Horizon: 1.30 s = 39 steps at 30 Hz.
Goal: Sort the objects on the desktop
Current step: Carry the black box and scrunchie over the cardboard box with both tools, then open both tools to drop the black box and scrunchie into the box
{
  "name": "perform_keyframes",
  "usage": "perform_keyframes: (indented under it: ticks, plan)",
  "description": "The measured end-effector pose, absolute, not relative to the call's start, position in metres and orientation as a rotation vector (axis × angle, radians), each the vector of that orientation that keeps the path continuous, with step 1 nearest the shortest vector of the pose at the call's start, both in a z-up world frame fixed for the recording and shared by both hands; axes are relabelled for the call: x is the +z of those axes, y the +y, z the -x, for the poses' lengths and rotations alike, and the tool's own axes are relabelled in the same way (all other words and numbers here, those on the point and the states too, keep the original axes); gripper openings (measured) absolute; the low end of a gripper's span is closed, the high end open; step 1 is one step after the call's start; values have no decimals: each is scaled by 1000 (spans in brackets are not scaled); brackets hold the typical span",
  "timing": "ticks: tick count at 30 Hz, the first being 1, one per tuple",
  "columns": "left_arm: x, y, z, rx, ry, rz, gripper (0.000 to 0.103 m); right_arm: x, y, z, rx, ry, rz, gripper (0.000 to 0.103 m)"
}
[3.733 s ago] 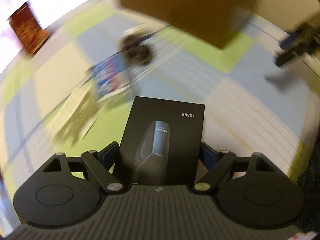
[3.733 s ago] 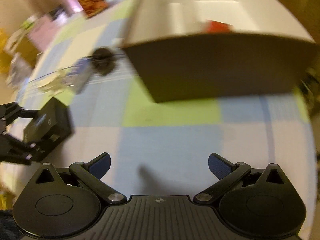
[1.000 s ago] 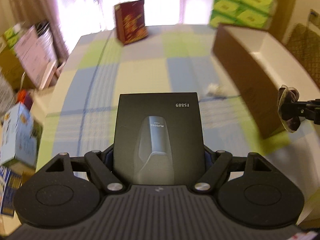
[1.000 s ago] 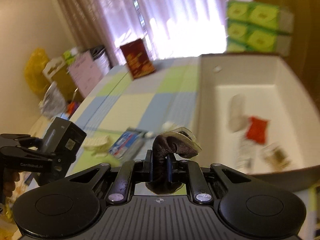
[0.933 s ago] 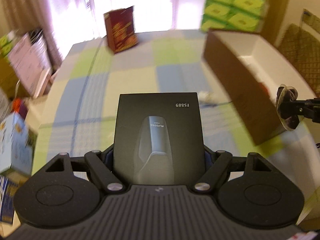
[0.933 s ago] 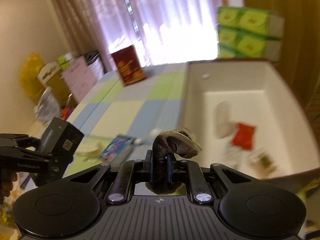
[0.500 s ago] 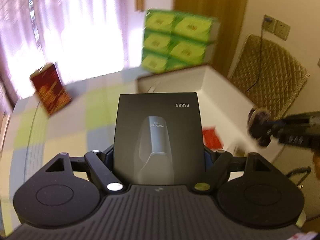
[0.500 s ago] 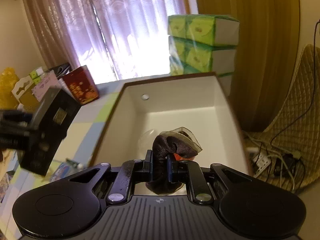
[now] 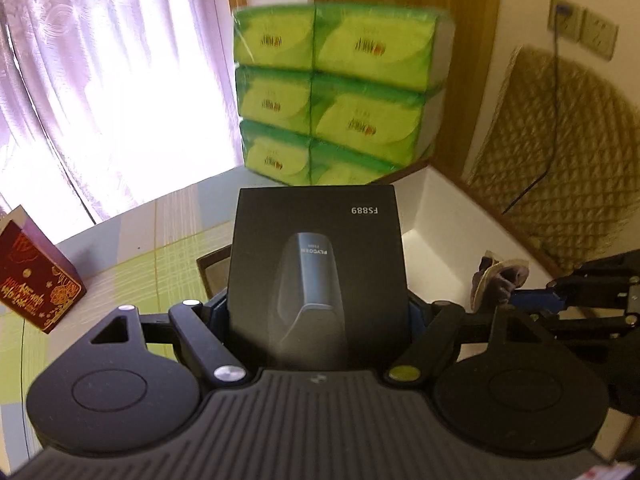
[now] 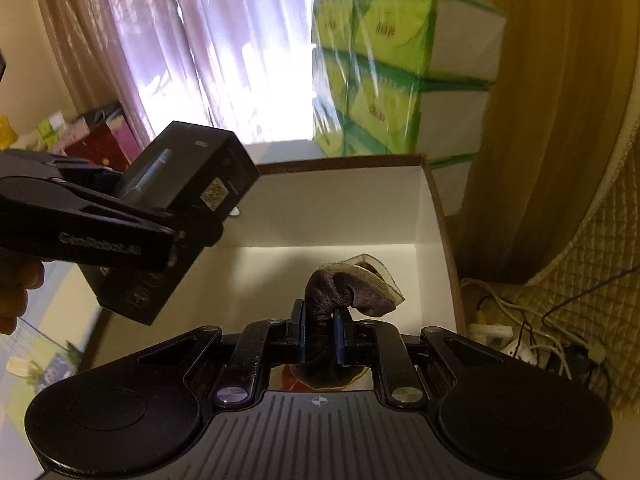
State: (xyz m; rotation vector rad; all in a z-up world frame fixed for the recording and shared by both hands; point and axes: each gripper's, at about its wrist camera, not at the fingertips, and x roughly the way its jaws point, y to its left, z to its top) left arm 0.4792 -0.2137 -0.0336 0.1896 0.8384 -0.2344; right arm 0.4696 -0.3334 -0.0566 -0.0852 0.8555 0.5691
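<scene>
Stacked green tissue packs (image 9: 340,92) stand behind the white-lined cardboard box (image 10: 436,216) on the checked table (image 9: 132,252); left tool (image 9: 318,316) grips a black carton (image 9: 318,264) (marked FS889) above the box's near-left edge; right tool (image 10: 320,332) pinches a dark brown fabric piece (image 10: 348,284) over the box interior.
</scene>
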Motion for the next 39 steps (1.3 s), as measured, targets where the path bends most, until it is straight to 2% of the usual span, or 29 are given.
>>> perform_keyframes:
  ticks: [19, 28, 30, 31, 32, 33, 35, 39]
  plan:
    - [-100, -241, -518, -217, 931, -366, 77, -85, -324, -496, 584, 927, 159, 10]
    - [-88, -233, -512, -224, 900, -321, 78, -85, -319, -495, 579, 913, 181, 11]
    - [-83, -229, -509, -220, 895, -303, 78, -83, -318, -494, 577, 894, 186, 16]
    - [-80, -227, -507, -219, 892, -293, 78, -82, -318, -494, 580, 889, 186, 24]
    - [-79, -224, -505, -219, 892, -284, 78, -81, -318, -493, 577, 880, 185, 38]
    - [-77, -222, -503, -218, 891, -276, 78, -79, -318, -492, 574, 869, 184, 45]
    - [-73, -218, -500, -217, 883, -269, 78, -76, -318, -489, 597, 844, 171, 53]
    - [-66, -209, -492, -207, 873, -253, 79, -70, -316, -485, 603, 822, 170, 63]
